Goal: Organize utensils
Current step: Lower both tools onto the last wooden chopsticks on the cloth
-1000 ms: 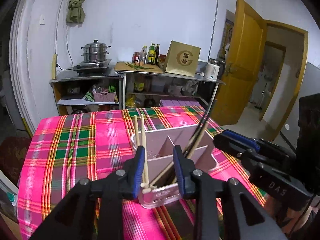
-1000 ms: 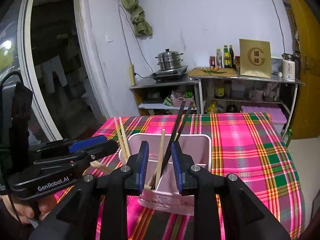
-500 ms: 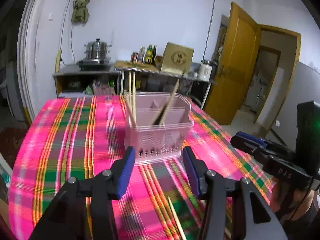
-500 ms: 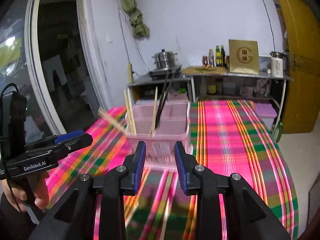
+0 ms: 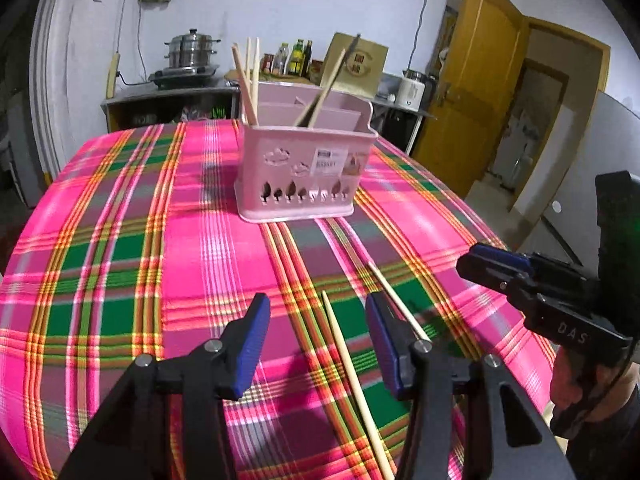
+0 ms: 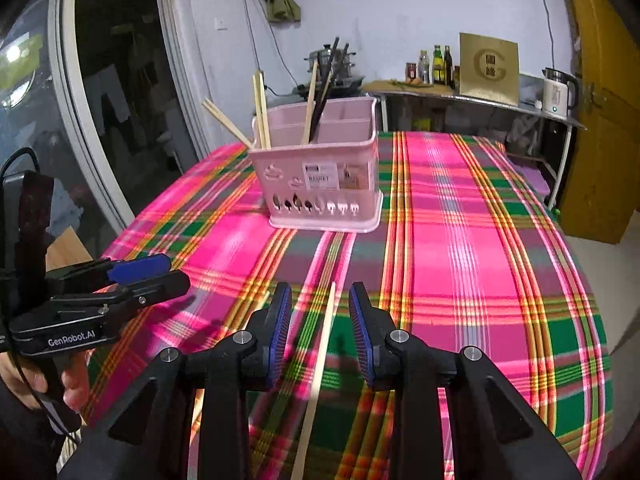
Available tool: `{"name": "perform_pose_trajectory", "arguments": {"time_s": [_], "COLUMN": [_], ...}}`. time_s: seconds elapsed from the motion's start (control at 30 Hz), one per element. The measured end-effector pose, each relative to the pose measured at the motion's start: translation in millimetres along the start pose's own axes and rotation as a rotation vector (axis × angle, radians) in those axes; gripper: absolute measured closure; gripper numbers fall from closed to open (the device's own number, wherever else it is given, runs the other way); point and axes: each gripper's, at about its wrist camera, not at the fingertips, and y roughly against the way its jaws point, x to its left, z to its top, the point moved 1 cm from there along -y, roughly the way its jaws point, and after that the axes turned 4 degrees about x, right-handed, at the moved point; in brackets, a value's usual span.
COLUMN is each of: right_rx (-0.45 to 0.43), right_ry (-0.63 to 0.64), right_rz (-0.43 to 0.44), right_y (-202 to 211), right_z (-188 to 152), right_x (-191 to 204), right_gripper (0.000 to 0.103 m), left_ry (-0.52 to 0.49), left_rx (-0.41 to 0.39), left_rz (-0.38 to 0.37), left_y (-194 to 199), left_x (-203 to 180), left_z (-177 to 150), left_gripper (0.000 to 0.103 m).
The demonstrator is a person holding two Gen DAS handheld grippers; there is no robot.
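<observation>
A pink utensil basket [image 5: 304, 160] stands on the plaid tablecloth, with several wooden chopsticks [image 5: 248, 80] and dark ones upright in its compartments. Two loose wooden chopsticks lie on the cloth nearer to me. One chopstick [image 5: 348, 372] runs between the fingers of my open left gripper [image 5: 316, 320], untouched by the pads. The other chopstick [image 5: 396, 304] lies just right of it. In the right wrist view the basket [image 6: 320, 176] is ahead, and a chopstick [image 6: 320, 360] lies on the cloth below my open right gripper [image 6: 318, 308], lined up with the gap between its fingers. Neither gripper holds anything.
The table [image 6: 480, 240] under the pink and green cloth drops off at its right and near edges. Behind it stand metal shelves [image 5: 168, 104] with a steamer pot, bottles and a kettle [image 6: 556, 92]. A yellow door [image 5: 476, 92] is at the right, and a hand [image 6: 28, 380] holds the left gripper.
Both grippers have drawn back from the basket and sunk toward the cloth. Their jaws stand wider than before. The loose chopsticks on the table have come into view beneath them.
</observation>
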Motion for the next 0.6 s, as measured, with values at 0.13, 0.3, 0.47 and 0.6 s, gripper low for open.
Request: {"name": "perform_pose_trajectory", "arguments": {"time_s": [0.13, 0.3, 0.47, 0.6], "right_rx": [0.033, 0.071, 0.101, 0.121], "right_ry": [0.001, 0.01, 0.021, 0.019], "right_rz": [-0.005, -0.001, 0.004, 0.014], "right_y": [-9, -20, -31, -40], "right_z": [-6, -8, -8, -6], "right_x": [0, 0, -3, -5], "right_gripper": [0.073, 0.073, 0.073, 0.073], "left_ry": [-0.021, -0.027, -0.033, -0.041], "left_rx": [0.054, 0.119, 0.165, 0.195], "left_rz": [0.026, 0.031, 0.047, 0.068], "left_y": [-15, -37, -54, -67], "left_x": [-5, -10, -11, -12], "left_z": [-4, -7, -6, -5], "left_gripper": [0.051, 0.052, 0.061, 0.071]}}
